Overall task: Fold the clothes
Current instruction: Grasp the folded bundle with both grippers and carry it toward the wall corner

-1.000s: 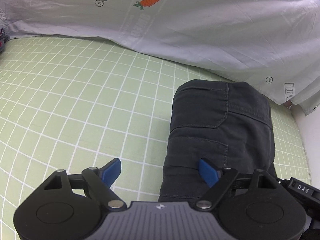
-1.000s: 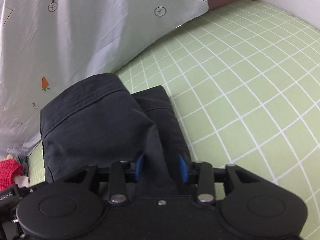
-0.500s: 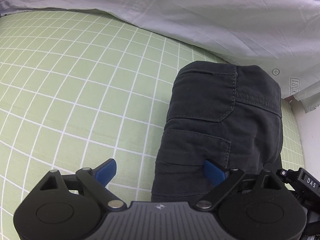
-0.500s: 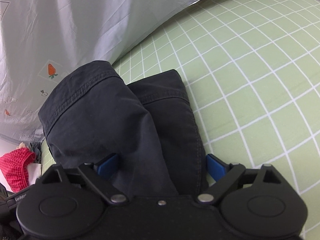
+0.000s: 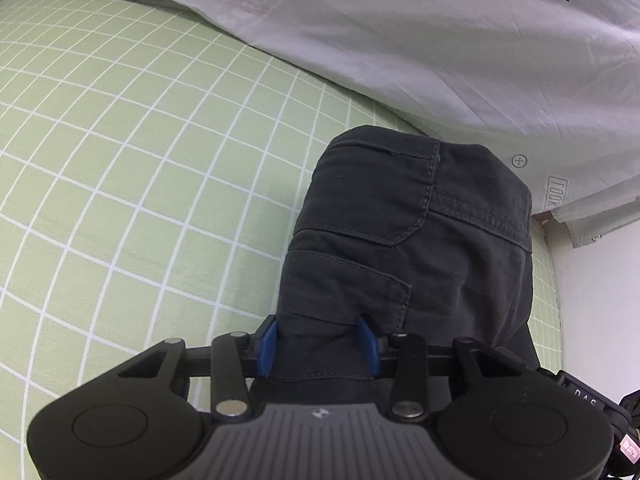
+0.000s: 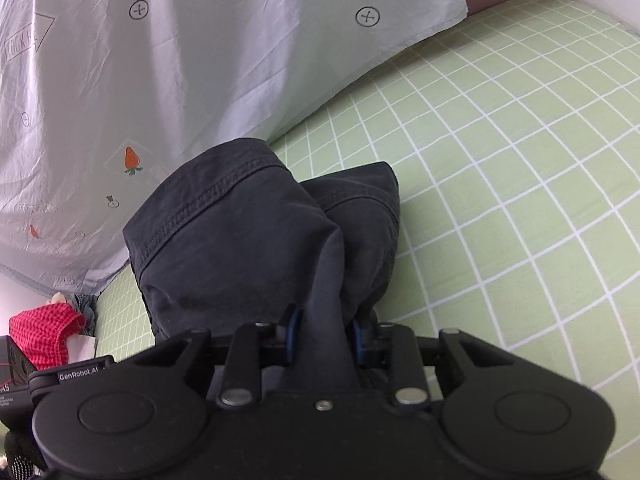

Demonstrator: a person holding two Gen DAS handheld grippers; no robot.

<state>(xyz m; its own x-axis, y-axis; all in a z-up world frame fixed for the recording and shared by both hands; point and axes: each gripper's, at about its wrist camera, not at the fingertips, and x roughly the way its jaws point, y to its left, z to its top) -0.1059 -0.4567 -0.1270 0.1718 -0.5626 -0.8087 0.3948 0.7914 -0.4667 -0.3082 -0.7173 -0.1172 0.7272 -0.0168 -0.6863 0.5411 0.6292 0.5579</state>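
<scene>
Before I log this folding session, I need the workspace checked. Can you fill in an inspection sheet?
Surface: green checked sheet, laid flat.
Job's things: dark trousers, folded into a compact bundle on the sheet.
Clutter: red checked cloth at the far edge.
Grippers: left gripper and right gripper, both with jaws closing and trouser fabric between the blue pads.
Cables: nothing seen.
Surroundings: pale printed duvet with carrot motifs behind the trousers; white wall beside the bed.
</scene>
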